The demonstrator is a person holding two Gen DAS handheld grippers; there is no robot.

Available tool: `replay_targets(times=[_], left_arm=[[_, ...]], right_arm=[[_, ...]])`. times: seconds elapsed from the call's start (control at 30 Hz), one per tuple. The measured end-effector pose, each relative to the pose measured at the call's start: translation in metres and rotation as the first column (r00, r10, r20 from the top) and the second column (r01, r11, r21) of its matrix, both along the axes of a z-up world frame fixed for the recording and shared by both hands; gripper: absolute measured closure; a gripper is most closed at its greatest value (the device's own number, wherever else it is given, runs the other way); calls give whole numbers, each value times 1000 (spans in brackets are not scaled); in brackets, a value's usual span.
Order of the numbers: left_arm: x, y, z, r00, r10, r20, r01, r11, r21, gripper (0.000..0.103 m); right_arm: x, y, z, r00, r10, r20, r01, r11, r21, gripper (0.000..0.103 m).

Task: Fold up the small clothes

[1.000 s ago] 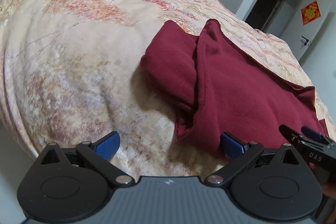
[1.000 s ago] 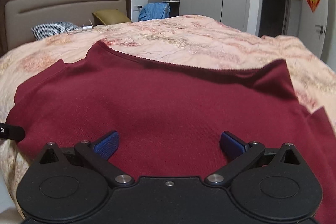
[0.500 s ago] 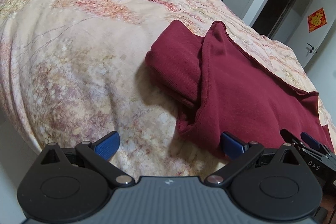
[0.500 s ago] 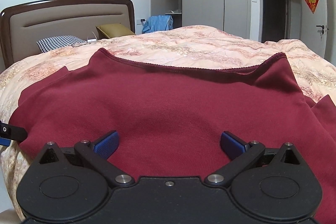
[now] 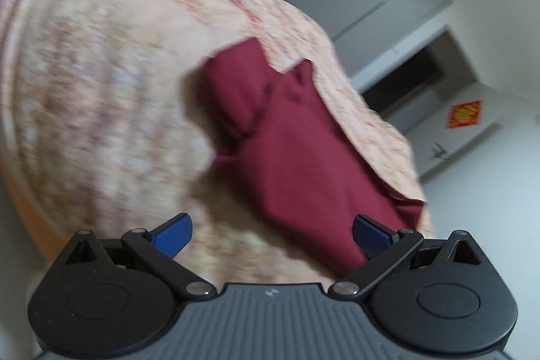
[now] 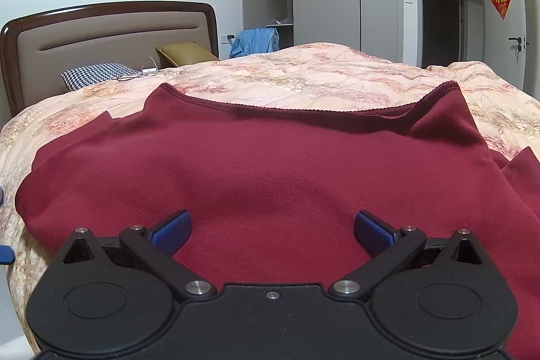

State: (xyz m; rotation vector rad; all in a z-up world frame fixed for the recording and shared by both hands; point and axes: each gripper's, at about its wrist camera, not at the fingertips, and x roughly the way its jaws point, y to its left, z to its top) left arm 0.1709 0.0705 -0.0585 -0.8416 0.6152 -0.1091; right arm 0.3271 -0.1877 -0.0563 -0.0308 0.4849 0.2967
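Observation:
A dark red sweater [image 6: 270, 171] lies spread on the bed, its ribbed edge at the far side; one sleeve is folded in at the left. In the blurred left wrist view the sweater [image 5: 297, 157] shows with that sleeve [image 5: 233, 90] beside the body. My left gripper [image 5: 271, 235] is open and empty above the sweater's near left corner. My right gripper [image 6: 271, 230] is open and empty low over the sweater's near middle.
The bed carries a peach floral quilt [image 6: 320, 76]. A checkered pillow [image 6: 98, 75] and an olive pillow [image 6: 185, 54] lie by the headboard [image 6: 101, 36]. A blue garment [image 6: 258, 41], wardrobe and doors stand beyond. A blue pad tip [image 6: 5, 253] shows at the left edge.
My left gripper has swung and tilted fast, blurring its view; the right gripper no longer shows in it. My right gripper has risen slightly. The sweater lies as before.

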Motion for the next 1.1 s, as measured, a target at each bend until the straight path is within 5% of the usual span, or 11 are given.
replay_targets(times=[0.3, 0.47, 0.6, 1.1], left_arm=[[41, -7, -3, 998, 56, -33, -57, 997, -56, 0], [45, -9, 0, 994, 100, 39, -97, 992, -75, 1], [41, -17, 3, 989, 102, 108, -100, 995, -24, 3], [65, -23, 6, 987, 130, 96, -135, 990, 42, 2]], right_arm=[[-1, -1, 0, 1000, 1, 1, -1, 1000, 10, 0], [-1, -1, 0, 1000, 2, 4, -2, 1000, 13, 0], [-2, -2, 0, 1000, 2, 7, -2, 1000, 17, 0], [-2, -2, 0, 1000, 1, 7, -1, 1000, 17, 0]])
